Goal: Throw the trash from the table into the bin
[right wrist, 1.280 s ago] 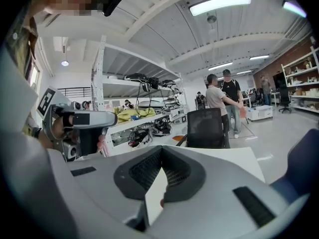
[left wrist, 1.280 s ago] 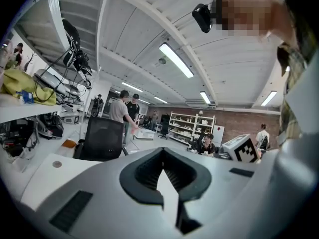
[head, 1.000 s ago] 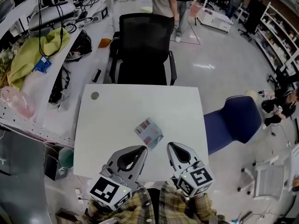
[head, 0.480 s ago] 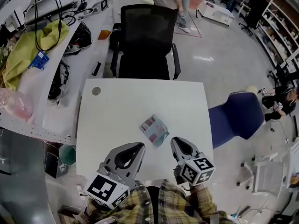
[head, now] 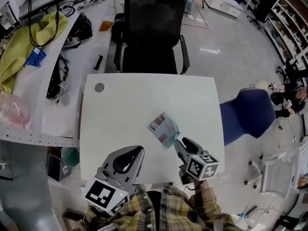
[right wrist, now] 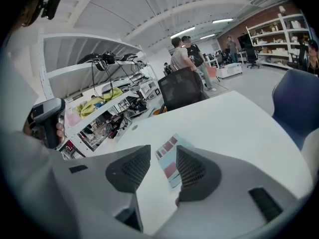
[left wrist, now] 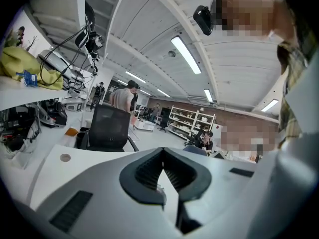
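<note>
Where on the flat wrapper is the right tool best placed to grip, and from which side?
Probably its near corner, from the person's side. The wrapper lies flat on the table, turned with a corner towards the right tool, whose jaws are opening with the wrapper ahead, ungripped. A low pinch there looks easiest.

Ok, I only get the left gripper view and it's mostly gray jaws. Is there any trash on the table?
Observer: Yes, one flat packet, pale blue with pink patches, lies on the white table.
Operator: Is the other gripper grabbing it?
Observer: Not yet. The right gripper has its jaws opening right at the packet's near end, and the pads aren't pressing it.
Operator: Where's the bin?
Observer: A teal tub stands on the floor by the table's left edge. I can't tell if that's the bin.
</note>
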A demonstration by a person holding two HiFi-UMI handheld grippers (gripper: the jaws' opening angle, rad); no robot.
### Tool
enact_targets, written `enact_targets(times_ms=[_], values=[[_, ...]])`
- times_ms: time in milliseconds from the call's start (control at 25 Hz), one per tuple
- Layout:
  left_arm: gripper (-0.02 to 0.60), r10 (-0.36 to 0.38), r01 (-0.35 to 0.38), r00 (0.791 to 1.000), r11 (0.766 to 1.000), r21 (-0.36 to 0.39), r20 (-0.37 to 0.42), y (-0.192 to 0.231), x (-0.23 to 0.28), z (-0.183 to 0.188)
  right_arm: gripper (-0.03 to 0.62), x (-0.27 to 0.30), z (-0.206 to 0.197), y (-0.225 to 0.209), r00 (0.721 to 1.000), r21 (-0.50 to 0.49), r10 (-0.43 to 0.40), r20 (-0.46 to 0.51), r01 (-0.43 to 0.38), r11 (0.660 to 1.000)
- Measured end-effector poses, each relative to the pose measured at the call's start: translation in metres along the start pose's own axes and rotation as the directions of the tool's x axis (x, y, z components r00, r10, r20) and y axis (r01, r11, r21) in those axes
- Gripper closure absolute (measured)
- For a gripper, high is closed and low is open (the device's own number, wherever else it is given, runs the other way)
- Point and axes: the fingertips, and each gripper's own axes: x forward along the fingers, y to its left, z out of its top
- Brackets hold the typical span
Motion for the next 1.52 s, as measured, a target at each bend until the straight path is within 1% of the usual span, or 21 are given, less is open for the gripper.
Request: enact_targets(times_ms=[160,400,680,960,1000,1040,1120,1240,1280,1360,1520], values=[[0.574,0.019,-0.019,1.000,1.000,0.013,-0.012,0.018,-0.007,-0.002,0.427,0.020,-0.020,-0.012,0.999,0.077,-0.032,-0.030,0.034,0.996],[0.574,0.032,-0.032,0.999,0.999,0.028,-0.019,0.035,-0.016,-0.002,0.411,0.044,-0.053,-0.039,0.989,0.157,-0.117,-0.093,0.130,0.979],[0.574,0.051,-0.051,0.998,0.998,0.024,-0.021,0.048,-0.024,-0.003,0.408,0.062,-0.078,-0.050,0.979,0.248,-0.130,-0.154,0.166,0.954],[0.574,0.042,-0.042,0.999,0.999,0.015,0.002,0.052,-0.025,0.001,0.410,0.072,-0.089,-0.048,0.968,0.242,-0.119,-0.220,0.172,0.955],[0.574,0.039,-0.039,0.999,0.999,0.014,0.002,0.052,-0.025,0.001,0.415,0.072,-0.090,-0.047,0.966,0.236,-0.120,-0.228,0.174,0.956],[0.574,0.038,-0.038,0.999,0.999,0.013,0.002,0.052,-0.025,0.001,0.434,0.073,-0.091,-0.047,0.964,0.227,-0.123,-0.237,0.178,0.957],[0.572,0.038,-0.038,0.999,0.999,0.011,0.003,0.053,-0.025,0.001,0.510,0.073,-0.091,-0.046,0.961,0.210,-0.128,-0.244,0.182,0.961],[0.572,0.042,-0.042,0.999,0.999,0.011,0.010,0.054,-0.027,0.003,0.547,0.071,-0.087,-0.044,0.965,0.204,-0.122,-0.232,0.171,0.964],[0.574,0.044,-0.045,0.999,0.999,0.011,0.011,0.055,-0.028,0.002,0.571,0.071,-0.086,-0.043,0.967,0.210,-0.118,-0.225,0.166,0.963],[0.574,0.048,-0.048,0.999,0.999,0.012,0.010,0.056,-0.029,0.002,0.589,0.070,-0.082,-0.041,0.972,0.225,-0.107,-0.209,0.154,0.962],[0.574,0.052,-0.053,0.999,0.999,0.013,0.015,0.055,-0.029,0.002,0.594,0.067,-0.074,-0.037,0.979,0.225,-0.089,-0.182,0.130,0.966]])
